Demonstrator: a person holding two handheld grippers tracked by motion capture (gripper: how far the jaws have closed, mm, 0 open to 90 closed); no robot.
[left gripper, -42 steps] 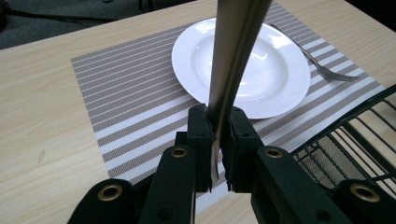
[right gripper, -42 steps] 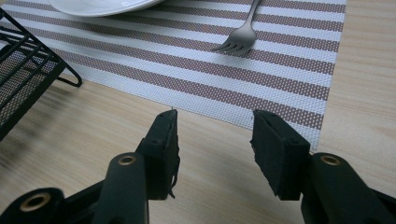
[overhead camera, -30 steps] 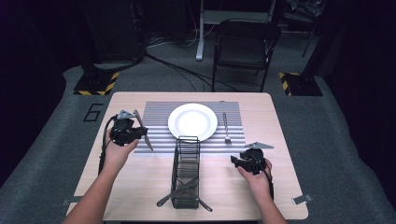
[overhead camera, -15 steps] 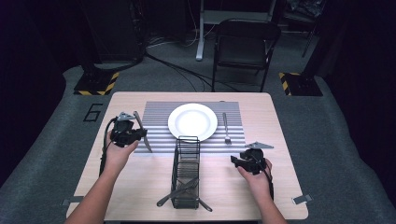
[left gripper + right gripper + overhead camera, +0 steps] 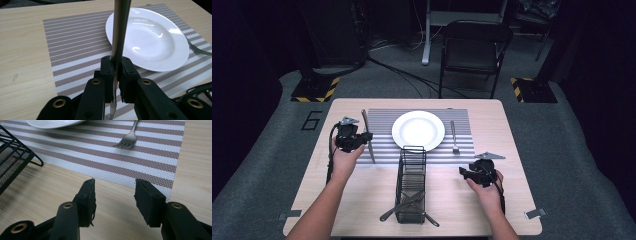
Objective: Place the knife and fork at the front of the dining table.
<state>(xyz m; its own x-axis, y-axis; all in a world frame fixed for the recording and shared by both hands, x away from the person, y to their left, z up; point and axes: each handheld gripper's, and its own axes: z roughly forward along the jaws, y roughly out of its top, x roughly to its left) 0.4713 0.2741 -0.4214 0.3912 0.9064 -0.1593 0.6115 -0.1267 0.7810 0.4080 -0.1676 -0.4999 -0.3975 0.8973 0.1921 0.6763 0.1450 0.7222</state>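
Steel knife (image 5: 119, 37) clamped in left claw (image 5: 116, 75) over striped mat (image 5: 75, 37) beside white plate (image 5: 150, 37); right claw (image 5: 115, 200) apart, empty, w/ fork (image 5: 127, 140) nearby on counter (image 5: 512, 125).

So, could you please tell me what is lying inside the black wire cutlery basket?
The black wire cutlery basket lies on its side and holds grey metal cutlery, handles poking out of its near end. The mesh hides how many pieces and which kinds.

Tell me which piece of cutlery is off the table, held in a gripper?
The knife, clamped in the left gripper; the fork lies on the placemat.
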